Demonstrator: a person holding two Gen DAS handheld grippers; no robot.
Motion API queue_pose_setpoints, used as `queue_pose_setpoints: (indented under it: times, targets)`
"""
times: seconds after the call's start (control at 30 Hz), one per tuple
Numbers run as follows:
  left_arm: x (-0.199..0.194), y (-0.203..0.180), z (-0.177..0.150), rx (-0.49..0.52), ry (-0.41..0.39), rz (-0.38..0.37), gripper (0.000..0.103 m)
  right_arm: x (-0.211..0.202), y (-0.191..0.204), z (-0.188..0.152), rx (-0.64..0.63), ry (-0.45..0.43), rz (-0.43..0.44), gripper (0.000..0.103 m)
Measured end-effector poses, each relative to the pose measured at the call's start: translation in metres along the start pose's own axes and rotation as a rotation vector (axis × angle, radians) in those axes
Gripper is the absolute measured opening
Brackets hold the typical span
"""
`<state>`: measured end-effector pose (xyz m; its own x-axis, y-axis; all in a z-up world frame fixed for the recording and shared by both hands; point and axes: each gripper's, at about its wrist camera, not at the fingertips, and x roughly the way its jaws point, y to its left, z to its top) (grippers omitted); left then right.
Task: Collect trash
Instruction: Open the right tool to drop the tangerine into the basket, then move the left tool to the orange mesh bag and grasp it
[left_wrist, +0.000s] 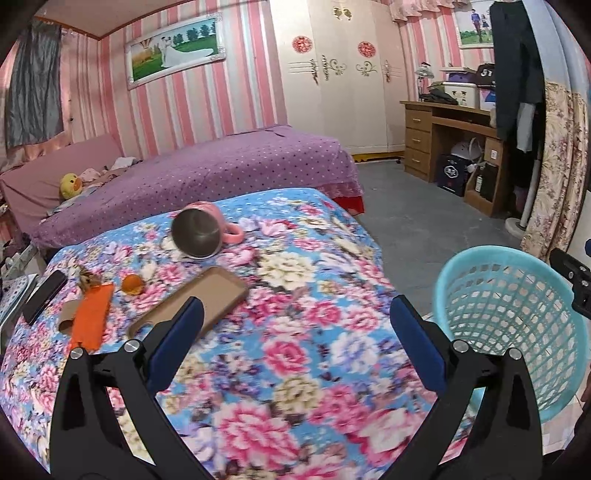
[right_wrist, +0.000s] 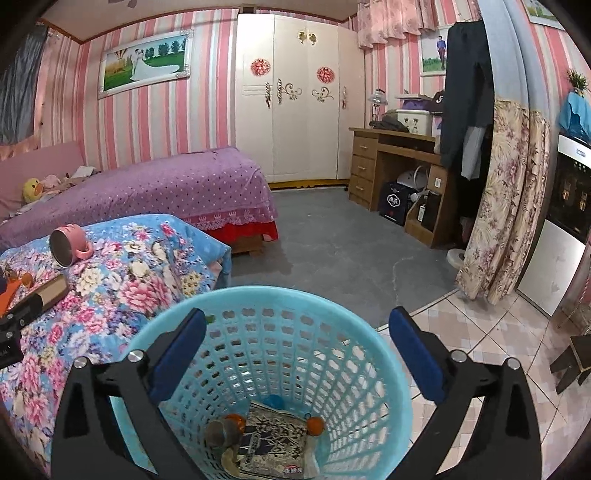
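My right gripper (right_wrist: 297, 350) stands open above the turquoise plastic basket (right_wrist: 376, 354), nothing between its pads. At the basket's bottom lie a printed wrapper (right_wrist: 273, 443), a small bottle (right_wrist: 225, 430) and an orange bit (right_wrist: 316, 424). My left gripper (left_wrist: 295, 339) is open over the floral cloth of the table (left_wrist: 280, 369), empty. On the cloth at the left lie an orange wrapper (left_wrist: 92, 317), a piece of orange peel (left_wrist: 133, 284), a cardboard scrap (left_wrist: 68, 317) and a crumpled brown scrap (left_wrist: 88, 278). The same basket (left_wrist: 513, 306) stands at the right.
A pink mug (left_wrist: 201, 230) lies on its side on the table. A brown phone case (left_wrist: 192, 306) and a black phone (left_wrist: 44, 301) lie near the left gripper. Behind are a purple bed (right_wrist: 159, 188), a wooden desk (right_wrist: 391, 166) and a grey floor (right_wrist: 351, 236).
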<state>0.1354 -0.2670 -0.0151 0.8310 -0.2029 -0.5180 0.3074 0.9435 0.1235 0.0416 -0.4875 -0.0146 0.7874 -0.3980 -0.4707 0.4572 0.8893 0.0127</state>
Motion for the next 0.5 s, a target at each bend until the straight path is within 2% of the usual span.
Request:
queue_pose_setpoints:
  times: [0.2, 0.5]
  targets:
    - [-0.001, 0.035, 0.000, -0.034, 0.010, 0.028, 0.097, 0.002, 0.033, 0.003, -0.042, 0.012, 0.031, 0.098]
    - [-0.002, 0.102, -0.007, -0.045, 0.011, 0.123, 0.097, 0.006, 0.086, 0.007, -0.044, 0.021, 0.105, 0.098]
